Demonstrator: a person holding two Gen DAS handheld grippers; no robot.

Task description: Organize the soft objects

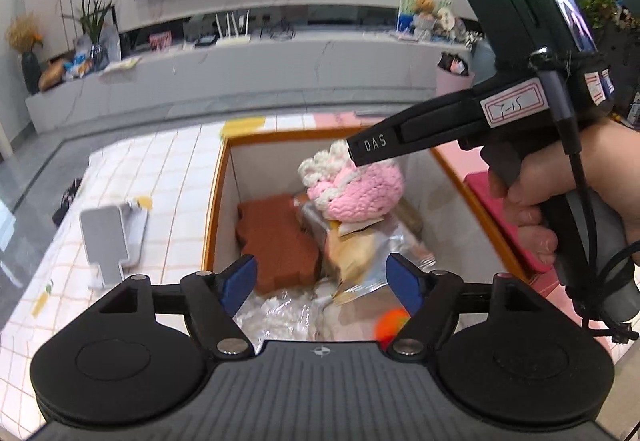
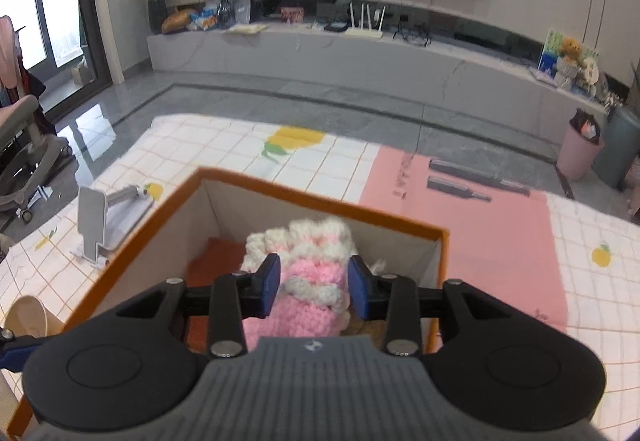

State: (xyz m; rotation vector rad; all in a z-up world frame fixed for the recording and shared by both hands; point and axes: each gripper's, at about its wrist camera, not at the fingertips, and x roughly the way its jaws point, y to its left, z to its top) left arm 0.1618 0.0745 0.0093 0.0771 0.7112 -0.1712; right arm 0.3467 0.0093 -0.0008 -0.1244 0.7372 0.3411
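The left gripper (image 1: 322, 283), blue-padded jaws spread wide with nothing between them, hangs over the orange-rimmed white storage box (image 1: 218, 201), above a rust-brown foam block (image 1: 276, 241) and crinkled silver foil packets (image 1: 384, 245). To its right, the pink-and-white crocheted yarn piece (image 2: 308, 281) lies atop the box's contents. It sits between the right gripper's (image 2: 314, 283) part-open jaws; whether they press on it I cannot tell.
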